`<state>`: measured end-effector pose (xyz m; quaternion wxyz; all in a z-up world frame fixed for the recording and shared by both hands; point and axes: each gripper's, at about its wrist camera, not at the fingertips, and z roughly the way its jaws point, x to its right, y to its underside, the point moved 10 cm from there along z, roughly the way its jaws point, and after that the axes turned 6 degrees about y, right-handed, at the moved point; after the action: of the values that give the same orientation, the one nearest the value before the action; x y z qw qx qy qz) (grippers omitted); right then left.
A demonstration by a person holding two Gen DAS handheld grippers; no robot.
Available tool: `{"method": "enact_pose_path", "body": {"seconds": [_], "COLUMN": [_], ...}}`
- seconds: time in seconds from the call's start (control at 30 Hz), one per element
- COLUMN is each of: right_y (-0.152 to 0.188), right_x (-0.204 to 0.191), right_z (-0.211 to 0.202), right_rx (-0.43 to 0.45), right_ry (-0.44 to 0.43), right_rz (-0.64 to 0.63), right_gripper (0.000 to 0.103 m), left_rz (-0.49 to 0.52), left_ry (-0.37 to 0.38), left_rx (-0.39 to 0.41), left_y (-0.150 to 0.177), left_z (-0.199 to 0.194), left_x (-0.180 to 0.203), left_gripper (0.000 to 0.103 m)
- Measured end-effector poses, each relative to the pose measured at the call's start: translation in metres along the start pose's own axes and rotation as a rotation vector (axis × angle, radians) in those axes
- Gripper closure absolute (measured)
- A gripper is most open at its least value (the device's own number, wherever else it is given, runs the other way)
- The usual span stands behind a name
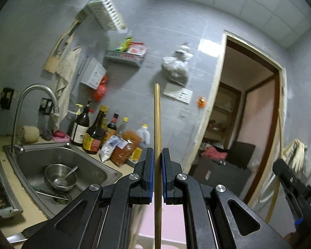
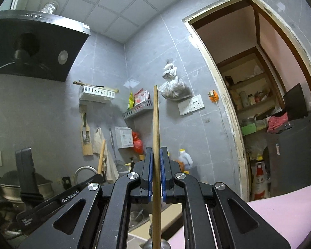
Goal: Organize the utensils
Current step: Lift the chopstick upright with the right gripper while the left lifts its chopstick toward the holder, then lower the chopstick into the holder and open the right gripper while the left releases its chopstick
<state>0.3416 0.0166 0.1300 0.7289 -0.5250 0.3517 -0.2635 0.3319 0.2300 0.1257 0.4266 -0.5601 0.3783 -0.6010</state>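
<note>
My left gripper (image 1: 157,153) is shut on a wooden chopstick (image 1: 157,120) that stands upright between its blue pads, tip pointing up at the grey tiled wall. My right gripper (image 2: 156,152) is shut on a second wooden chopstick (image 2: 156,120), also upright. The right gripper's black body shows at the right edge of the left wrist view (image 1: 290,184). The left gripper's body shows at the lower left of the right wrist view (image 2: 51,203). A white wall rack (image 1: 105,12) hangs high on the wall, and it also shows in the right wrist view (image 2: 97,93).
A steel sink (image 1: 89,161) with a bowl and spoon (image 1: 60,176) lies lower left under a faucet (image 1: 35,108). Sauce bottles (image 1: 95,130) line the counter. A grey shelf (image 2: 136,109), range hood (image 2: 35,43), doorway (image 2: 259,103) and pink surface (image 2: 284,209) are nearby.
</note>
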Motion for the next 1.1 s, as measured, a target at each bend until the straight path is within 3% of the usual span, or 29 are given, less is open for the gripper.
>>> {"method": "enact_pose_path", "body": {"seconds": [0.13,0.4,0.63,1.1], "right_y": [0.008,0.028,0.048,0.08], "right_x": [0.002,0.004,0.007,0.004], "right_z": [0.008,0.014,0.017,0.003], "right_rx": [0.002,-0.007,-0.051,-0.177], "right_ry": [0.009,0.072,0.098,0.075], "right_rz": [0.007,-0.05,-0.069,-0.137], "right_gripper": [0.098,0.098,0.098,0.098], "left_rz": [-0.037,0.01,-0.009,0.042], "left_ry": [-0.011,0.016,0.004,0.026], "left_rx": [0.019,0.007,-0.003,-0.063], "left_y": [-0.003,0.015,0.035,0.06], "left_z": [0.007,0.015,0.013,-0.004], "left_x": [-0.02,-0.018,-0.02,-0.002], "left_gripper": [0.098,0.098,0.098,0.098]}}
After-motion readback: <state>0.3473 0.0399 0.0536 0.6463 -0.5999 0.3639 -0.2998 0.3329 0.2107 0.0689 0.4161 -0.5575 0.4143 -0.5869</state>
